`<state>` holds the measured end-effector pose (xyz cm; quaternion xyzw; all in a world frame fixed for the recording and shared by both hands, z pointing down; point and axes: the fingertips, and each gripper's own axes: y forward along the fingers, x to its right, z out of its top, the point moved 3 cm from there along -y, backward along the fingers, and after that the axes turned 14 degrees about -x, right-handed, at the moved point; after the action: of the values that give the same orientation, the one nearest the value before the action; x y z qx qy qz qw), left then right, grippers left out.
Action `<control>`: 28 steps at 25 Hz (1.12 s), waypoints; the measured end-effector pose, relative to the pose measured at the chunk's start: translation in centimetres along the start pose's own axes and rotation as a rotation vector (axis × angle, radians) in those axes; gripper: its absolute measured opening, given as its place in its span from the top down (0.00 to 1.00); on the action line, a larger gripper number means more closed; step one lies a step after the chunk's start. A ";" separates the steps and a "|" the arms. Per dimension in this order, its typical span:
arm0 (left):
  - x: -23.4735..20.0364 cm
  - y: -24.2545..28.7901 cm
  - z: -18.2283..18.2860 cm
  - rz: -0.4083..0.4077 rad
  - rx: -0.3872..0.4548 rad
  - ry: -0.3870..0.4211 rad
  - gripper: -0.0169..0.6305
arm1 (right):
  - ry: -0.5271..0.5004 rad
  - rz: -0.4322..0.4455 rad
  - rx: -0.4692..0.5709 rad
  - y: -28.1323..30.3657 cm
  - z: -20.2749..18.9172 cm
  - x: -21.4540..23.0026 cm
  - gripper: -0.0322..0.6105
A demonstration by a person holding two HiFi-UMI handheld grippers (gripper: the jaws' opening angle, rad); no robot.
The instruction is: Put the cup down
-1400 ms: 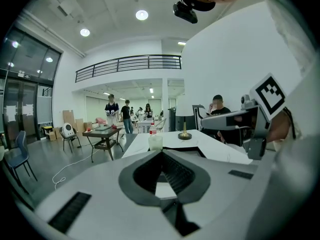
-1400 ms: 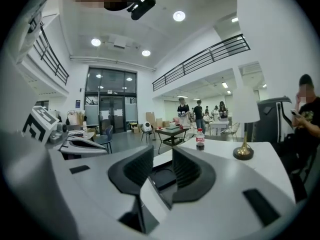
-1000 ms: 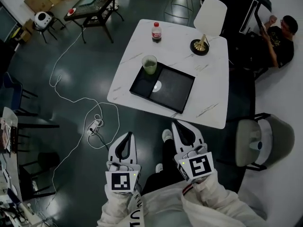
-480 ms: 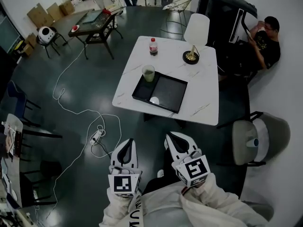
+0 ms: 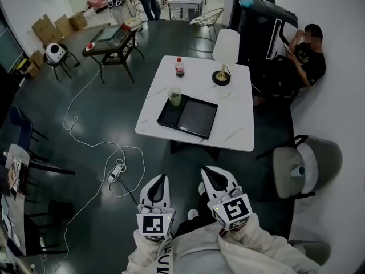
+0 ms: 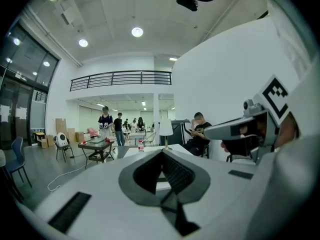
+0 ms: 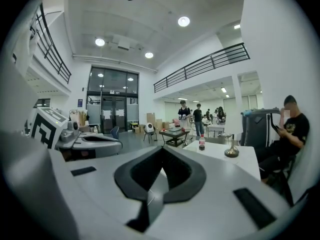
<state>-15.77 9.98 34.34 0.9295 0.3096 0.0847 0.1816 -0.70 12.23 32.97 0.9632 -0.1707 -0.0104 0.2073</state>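
Presently: white table [image 5: 236, 113], at the person's twelve o'clock, well apart. Black tray [image 5: 197, 117] on it. Left gripper [image 5: 159, 180] and right gripper [image 5: 208, 173]: jaws together, nothing between them, low by the body. Cup [image 5: 174, 96]: upright at the tray's ten o'clock corner, untouched. Seemingly already down; any further handling wants a level, gentle release.

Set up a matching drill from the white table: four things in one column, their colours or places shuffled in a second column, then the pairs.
Column one:
1. cup
2. bottle
3. lamp
4. tray

Column two:
A. black and flat
B. white shade
C. red label
D. greenish, at the tray's far left corner

Pairs: 1-D, 2-C, 3-B, 4-A
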 end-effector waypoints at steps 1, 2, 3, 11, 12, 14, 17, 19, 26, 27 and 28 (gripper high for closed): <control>0.3 -0.2 0.2 -0.005 0.001 -0.001 0.96 | 0.006 -0.011 0.004 -0.4 0.2 0.1 0.94; 0.5 -0.3 0.5 -0.009 0.003 0.000 0.96 | 0.016 -0.020 0.005 -0.7 0.2 0.3 0.94; 0.7 -0.4 0.7 -0.012 0.005 0.000 0.96 | 0.026 -0.025 0.005 -0.9 0.2 0.4 0.94; 2.2 -1.0 2.0 -0.033 0.009 0.004 0.96 | 0.063 -0.023 0.013 -2.6 0.6 0.9 0.94; 2.3 -0.9 2.2 -0.032 0.011 0.004 0.96 | 0.069 -0.019 0.015 -2.6 0.6 1.0 0.94; 2.6 -0.9 2.7 -0.027 0.018 -0.001 0.96 | 0.073 -0.006 0.018 -2.5 0.6 1.2 0.94; 3.0 -0.9 2.7 -0.012 0.010 0.003 0.96 | 0.066 0.016 0.022 -2.6 0.8 1.5 0.94; 3.3 -0.8 2.9 -0.002 0.013 0.006 0.96 | 0.063 0.026 0.029 -2.8 1.1 1.8 0.94; 4.9 -0.2 4.1 0.020 0.020 -0.006 0.96 | 0.052 0.068 0.054 -3.6 2.0 3.4 0.94; 5.3 0.0 4.3 0.021 0.022 -0.012 0.96 | 0.054 0.073 0.055 -3.7 1.9 3.7 0.94; 5.6 0.2 4.5 0.022 0.024 -0.013 0.96 | 0.058 0.079 0.055 -3.8 1.9 4.1 0.94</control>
<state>-9.99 11.98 30.51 0.9354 0.2994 0.0771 0.1715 4.20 13.39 29.86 0.9610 -0.2027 0.0305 0.1857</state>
